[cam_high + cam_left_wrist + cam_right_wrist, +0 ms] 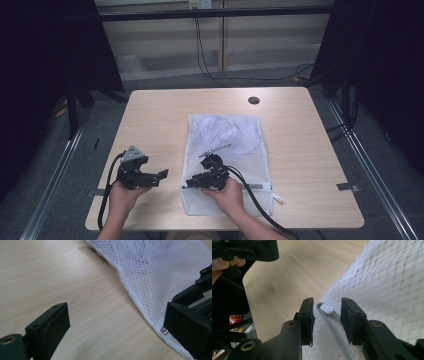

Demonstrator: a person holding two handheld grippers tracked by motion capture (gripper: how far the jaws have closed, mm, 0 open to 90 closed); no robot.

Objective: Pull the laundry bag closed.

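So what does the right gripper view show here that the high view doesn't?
Right gripper view alone: the white zipper pull at the bag's edge, lying between the right gripper's open jaws, with the pads apart from it.

High view alone: the whole white mesh bag flat on the table, the dark round spot near the far edge, and the person's hands.

Both: the bag, the wooden tabletop, and the left gripper, open beside the bag on bare wood.
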